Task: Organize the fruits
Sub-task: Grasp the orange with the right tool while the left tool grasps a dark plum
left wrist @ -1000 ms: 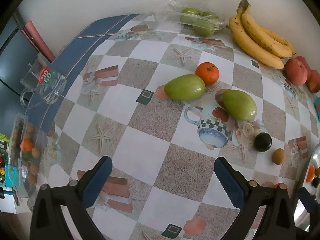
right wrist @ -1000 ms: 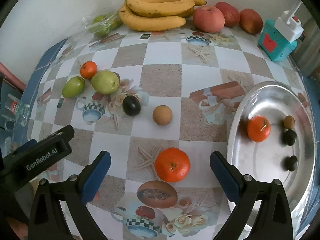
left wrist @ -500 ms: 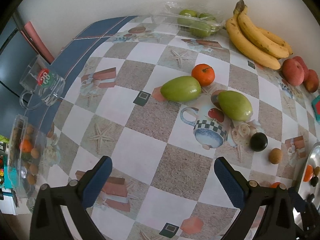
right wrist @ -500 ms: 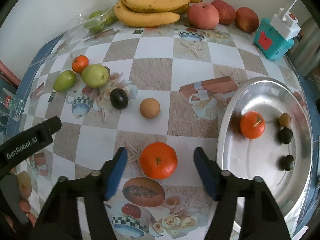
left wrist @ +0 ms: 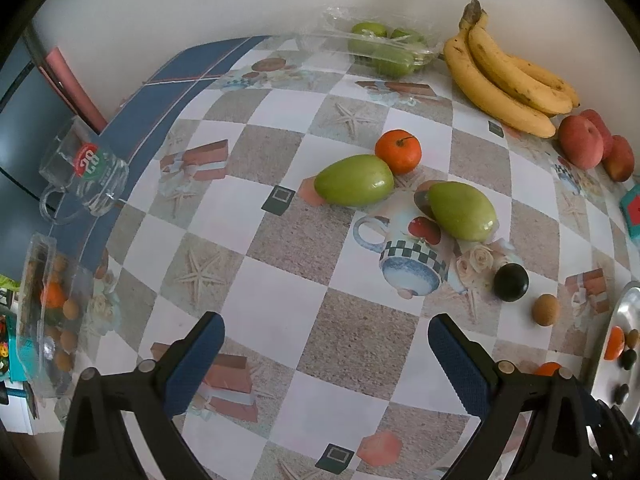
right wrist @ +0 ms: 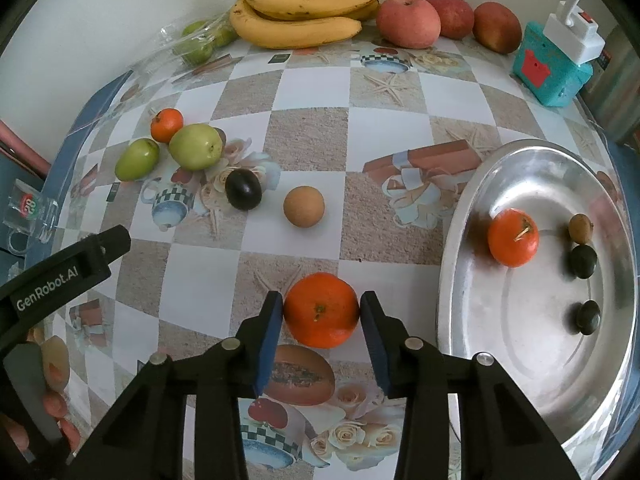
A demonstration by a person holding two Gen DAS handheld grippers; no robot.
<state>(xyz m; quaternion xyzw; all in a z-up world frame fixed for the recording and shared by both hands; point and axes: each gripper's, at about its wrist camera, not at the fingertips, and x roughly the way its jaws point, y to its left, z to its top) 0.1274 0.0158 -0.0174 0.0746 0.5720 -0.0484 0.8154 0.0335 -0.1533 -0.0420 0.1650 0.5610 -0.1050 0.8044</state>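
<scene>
My right gripper [right wrist: 322,312] is shut on a large orange [right wrist: 321,310] that sits on the checked tablecloth, its blue pads pressed to both sides. To its right lies a silver tray [right wrist: 472,240] holding a smaller orange [right wrist: 513,237], a brown fruit and two dark ones. A brown round fruit [right wrist: 303,206], a dark plum [right wrist: 243,189], two green fruits [right wrist: 195,146] and a small orange [right wrist: 167,124] lie further back. My left gripper [left wrist: 324,354] is open and empty above the cloth, short of the green fruits [left wrist: 354,179].
Bananas [right wrist: 304,12], red apples [right wrist: 408,22] and a teal box [right wrist: 552,68] line the back wall. A clear bag of green fruit [left wrist: 380,46] lies at the back. A glass mug [left wrist: 82,172] and a clear fruit box [left wrist: 44,320] stand at the left edge.
My right gripper has closed from wide open onto the large orange. My left gripper has drifted slightly and stayed open.
</scene>
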